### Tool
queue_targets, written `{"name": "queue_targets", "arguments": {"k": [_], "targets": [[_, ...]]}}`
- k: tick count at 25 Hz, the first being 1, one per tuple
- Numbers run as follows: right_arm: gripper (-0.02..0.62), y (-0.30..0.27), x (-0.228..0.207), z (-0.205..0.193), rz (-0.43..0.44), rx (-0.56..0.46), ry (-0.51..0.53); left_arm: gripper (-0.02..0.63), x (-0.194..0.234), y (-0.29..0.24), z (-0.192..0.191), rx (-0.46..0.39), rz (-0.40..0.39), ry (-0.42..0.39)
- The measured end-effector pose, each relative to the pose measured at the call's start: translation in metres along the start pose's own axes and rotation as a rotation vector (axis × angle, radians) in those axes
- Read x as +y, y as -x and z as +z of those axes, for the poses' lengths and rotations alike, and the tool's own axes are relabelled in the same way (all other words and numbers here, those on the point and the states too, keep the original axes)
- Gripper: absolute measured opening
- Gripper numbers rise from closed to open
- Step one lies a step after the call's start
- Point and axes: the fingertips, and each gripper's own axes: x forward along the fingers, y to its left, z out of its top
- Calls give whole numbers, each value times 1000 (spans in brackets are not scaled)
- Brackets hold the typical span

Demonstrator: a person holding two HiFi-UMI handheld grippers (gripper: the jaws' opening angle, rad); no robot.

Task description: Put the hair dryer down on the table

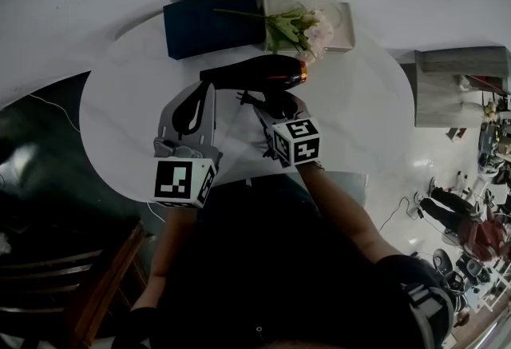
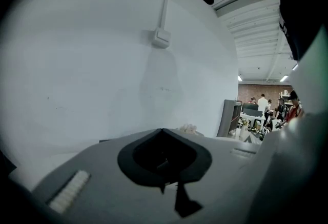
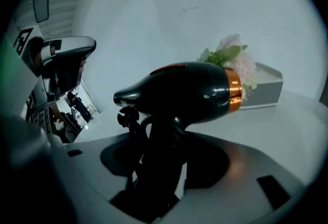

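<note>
Grey left gripper (image 1: pixel 205 93) jaws together, right gripper (image 1: pixel 270 105) clamped on glossy black hair dryer (image 1: pixel 255 72) handle

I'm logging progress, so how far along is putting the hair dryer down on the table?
Done: the hair dryer is gripped by its handle and hangs over the white table. In hand: the right gripper is clamped on it, holding it raised near the flowers. Left: lower it onto the table and open the jaws. The left gripper is shut and empty.
</note>
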Motion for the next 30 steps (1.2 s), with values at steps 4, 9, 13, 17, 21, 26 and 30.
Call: {"name": "queue_targets", "arguments": {"k": [4,9,13,17,21,26,30], "targets": [[247,-8,-1,-12,4,49,-54,12,2,-2,-3,7,-7,3],[247,-14,-5,-21,11,90,-94,12,5,-5,-4,14,-9,5],[247,-19,-4,-23,13,108,-99,12,8,-6,-6,19,-10,7],[247,-23,-5,-26,7,129,-106,12,9,-7,-8,23,-10,9],[247,-27,-7,-29,0,148,-118,12,10,-7,-10,30,-13,12],[247,-30,-9,-31,-8,164,-130,12,10,-6,-11,31,-21,8],[247,-30,-9,-33,-16,168,-137,12,12,-4,-10,30,-15,10]]}}
